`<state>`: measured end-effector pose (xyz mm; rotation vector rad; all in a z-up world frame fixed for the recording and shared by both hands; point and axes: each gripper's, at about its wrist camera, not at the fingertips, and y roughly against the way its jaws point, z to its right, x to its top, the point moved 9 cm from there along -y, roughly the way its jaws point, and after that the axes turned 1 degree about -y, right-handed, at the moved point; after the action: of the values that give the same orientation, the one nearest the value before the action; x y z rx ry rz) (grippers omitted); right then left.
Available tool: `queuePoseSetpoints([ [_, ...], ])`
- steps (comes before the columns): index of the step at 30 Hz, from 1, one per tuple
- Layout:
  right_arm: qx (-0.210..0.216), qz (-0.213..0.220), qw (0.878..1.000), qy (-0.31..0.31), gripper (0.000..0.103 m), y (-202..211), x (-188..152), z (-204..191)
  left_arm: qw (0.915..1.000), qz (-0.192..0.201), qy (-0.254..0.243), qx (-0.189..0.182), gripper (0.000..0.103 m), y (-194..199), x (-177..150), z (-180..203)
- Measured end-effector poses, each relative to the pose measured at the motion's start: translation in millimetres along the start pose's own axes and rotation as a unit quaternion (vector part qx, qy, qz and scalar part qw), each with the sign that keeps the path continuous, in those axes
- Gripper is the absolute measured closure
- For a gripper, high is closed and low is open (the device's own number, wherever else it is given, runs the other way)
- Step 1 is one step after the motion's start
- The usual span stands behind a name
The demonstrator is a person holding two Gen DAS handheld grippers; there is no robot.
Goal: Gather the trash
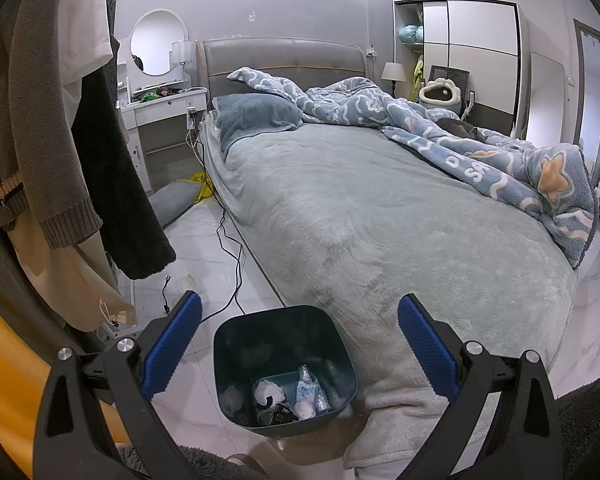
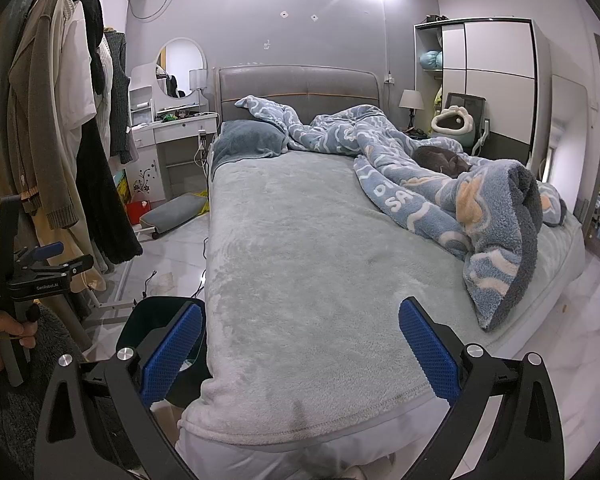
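Directly below the left tongs (image 1: 299, 334), near the bottom middle of the left wrist view, stands the bin (image 1: 236, 332), a dark teal tub on the floor tiles, touching the near left corner of the bed (image 1: 340, 208). Its mouth faces up and it is roughly square, so no axis favours one approach over another. Trash (image 1: 288, 396) already lies in its bottom: crumpled tissues, small wrappers, a dark packet. Both blue pads of the left tongs are spread wide and hold nothing, with the bin centred between them and a little beyond.

From the right tongs (image 2: 300, 338), also spread wide and empty, the bin (image 2: 156, 312) lies to the near left, half hidden behind the left pad; straight ahead is only the grey-green bedspread. The left hand is therefore the nearer one to the bin.

Farther out, a black cable (image 1: 230, 248) trails on the floor left of the bed, a blue blanket (image 2: 440, 196) is heaped on the far right side, and coats (image 2: 52, 128) hang at left. No loose trash shows plainly on the bed.
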<state>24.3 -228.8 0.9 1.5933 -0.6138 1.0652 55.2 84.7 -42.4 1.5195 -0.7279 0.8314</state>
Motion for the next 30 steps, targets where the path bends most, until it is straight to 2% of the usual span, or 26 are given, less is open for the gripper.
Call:
queuePoseSetpoints([
  [30,0.000,0.000,1.000,-0.001,0.003,0.2,-0.2,-0.9,1.0000,-0.001,0.001,0.000,0.003,-0.8,-1.1,-0.8],
])
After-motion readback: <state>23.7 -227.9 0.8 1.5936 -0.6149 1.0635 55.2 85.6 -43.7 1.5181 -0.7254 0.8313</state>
